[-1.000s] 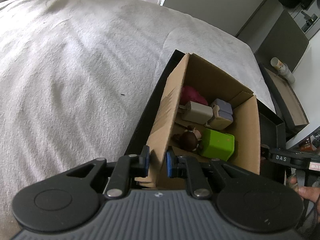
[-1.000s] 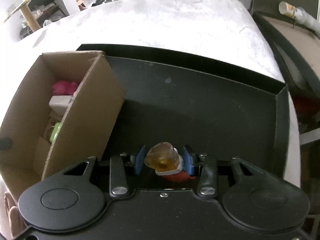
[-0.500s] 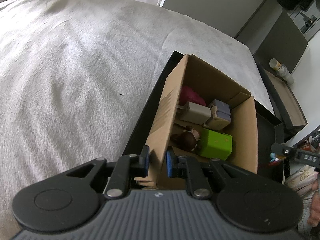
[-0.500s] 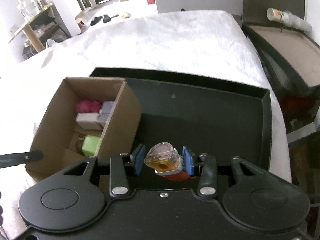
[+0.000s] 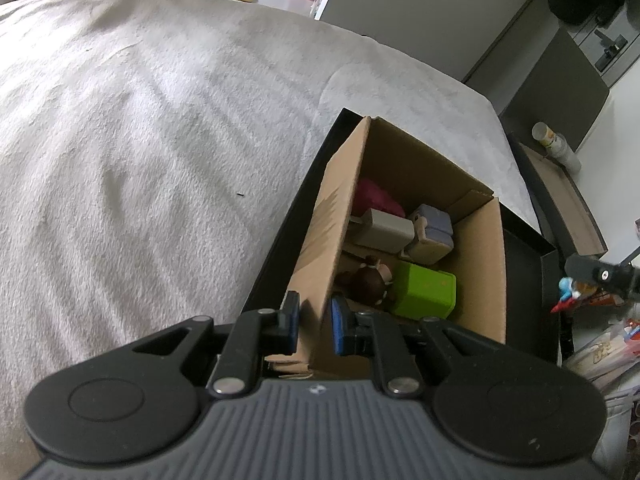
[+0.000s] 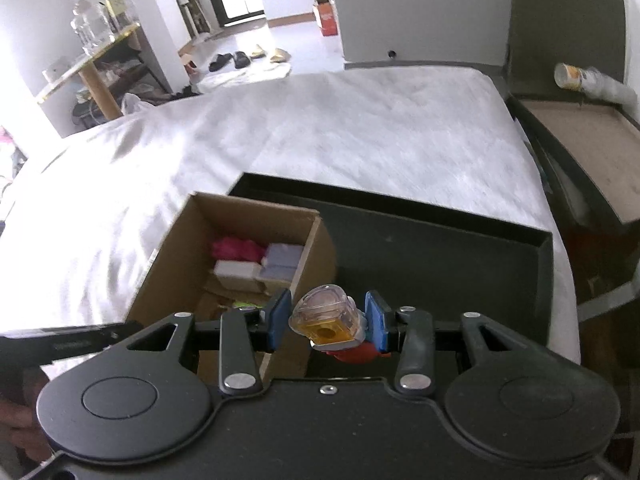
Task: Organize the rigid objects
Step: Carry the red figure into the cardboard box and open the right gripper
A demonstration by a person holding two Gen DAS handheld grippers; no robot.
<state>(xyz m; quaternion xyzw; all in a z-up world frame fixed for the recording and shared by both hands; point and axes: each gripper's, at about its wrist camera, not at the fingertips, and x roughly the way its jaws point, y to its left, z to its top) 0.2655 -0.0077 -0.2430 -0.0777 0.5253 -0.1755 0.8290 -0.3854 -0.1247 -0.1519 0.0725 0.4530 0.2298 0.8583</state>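
A brown cardboard box stands in the left end of a shallow black tray on a bed. Inside the box lie a pink toy, a white block, a lilac block, a brown figure and a green cube. My left gripper is shut on the box's near left wall. My right gripper is shut on a small clear toy with an amber core and red base, held above the tray beside the box.
The white bedspread spreads wide to the left and beyond the tray. A dark side shelf with a lying bottle stands at the right of the bed. Slippers lie on the floor far back.
My right gripper has risen with the toy, so the tray and box look smaller and lower in its view. The left gripper keeps its grip on the box wall, unmoved.
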